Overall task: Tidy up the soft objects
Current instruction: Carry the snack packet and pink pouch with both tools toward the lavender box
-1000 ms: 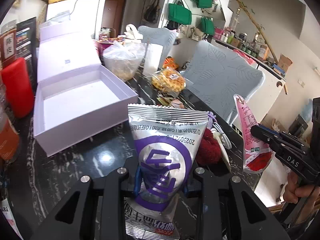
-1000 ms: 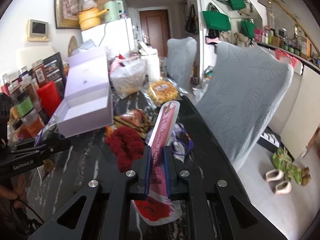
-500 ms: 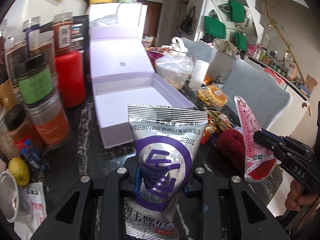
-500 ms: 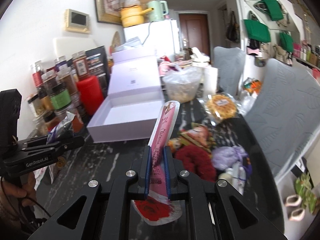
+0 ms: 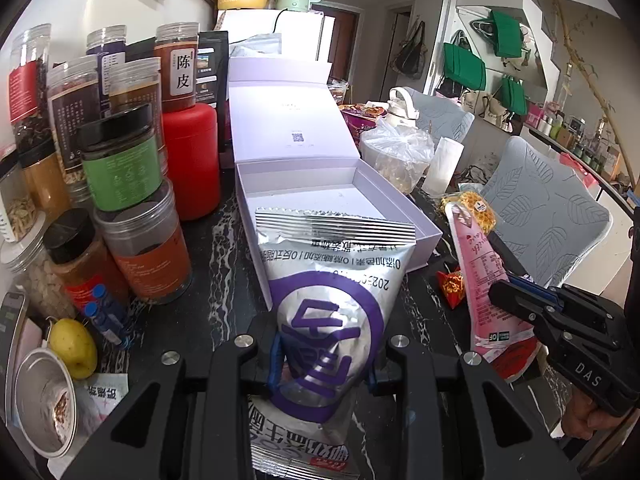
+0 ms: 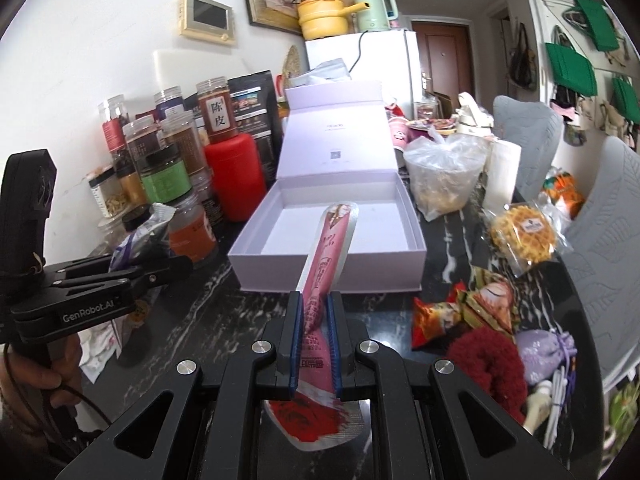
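Holding 2 snack packs above the dark marble tabletop [image 6: 224, 320], I have my left gripper [image 5: 323, 354] clamped on a silver-and-purple foil pouch [image 5: 332, 280], which stands upright between the pads, and my right gripper [image 6: 314, 344] clamped on a slim pink pouch [image 6: 326, 264] that leans away from me. Both pouches sit in front of the near wall of the open lavender box [image 6: 332, 276], whose lid stands raised at its far side. Jars [image 5: 120, 160] crowd the tabletop's left edge beside the box. Toward the right edge lie a red fuzzy item [image 6: 488, 356], a purple drawstring pouch [image 6: 544, 350] and a wrapped waffle [image 6: 524, 236].
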A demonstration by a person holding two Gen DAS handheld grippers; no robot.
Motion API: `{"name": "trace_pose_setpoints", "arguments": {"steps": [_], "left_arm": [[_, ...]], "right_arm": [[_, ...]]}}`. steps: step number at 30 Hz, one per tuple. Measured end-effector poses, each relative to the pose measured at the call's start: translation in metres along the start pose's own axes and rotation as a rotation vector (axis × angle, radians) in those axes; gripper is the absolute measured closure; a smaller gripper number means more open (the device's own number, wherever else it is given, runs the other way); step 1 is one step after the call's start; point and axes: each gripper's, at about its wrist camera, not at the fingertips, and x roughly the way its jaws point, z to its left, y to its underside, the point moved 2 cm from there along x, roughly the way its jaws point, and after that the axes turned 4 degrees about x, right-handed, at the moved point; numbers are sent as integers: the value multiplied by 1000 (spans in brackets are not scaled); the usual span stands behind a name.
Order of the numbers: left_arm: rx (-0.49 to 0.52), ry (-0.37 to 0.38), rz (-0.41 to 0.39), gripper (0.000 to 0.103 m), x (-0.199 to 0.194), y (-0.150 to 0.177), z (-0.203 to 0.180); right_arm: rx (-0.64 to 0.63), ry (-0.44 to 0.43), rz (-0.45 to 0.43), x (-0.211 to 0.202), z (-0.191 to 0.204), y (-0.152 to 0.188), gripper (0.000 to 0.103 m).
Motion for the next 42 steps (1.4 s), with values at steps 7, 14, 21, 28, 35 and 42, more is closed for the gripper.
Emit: {"name": "trace_pose_setpoints", "arguments": {"steps": [7, 14, 21, 28, 35, 42], "left_arm": [[11, 27, -36, 74, 5, -20, -4], [37, 36, -83, 74, 10, -49, -9], [69, 44, -130, 74, 15, -81, -18], [81, 45, -157, 74, 25, -110, -20], [76, 34, -193, 74, 41, -139, -14], [56, 2, -194, 74, 69, -158, -1]], "right_arm": [[-42, -20, -21, 6, 6, -20, 91], [-100, -29, -60, 8, 14, -47, 91], [-111, -38, -92, 12, 12, -76, 91], [-100, -24, -134, 18, 2, -106, 91], [-108, -18, -162, 32, -5, -135, 91], [-91, -15, -184, 56, -13, -157, 91]]}}
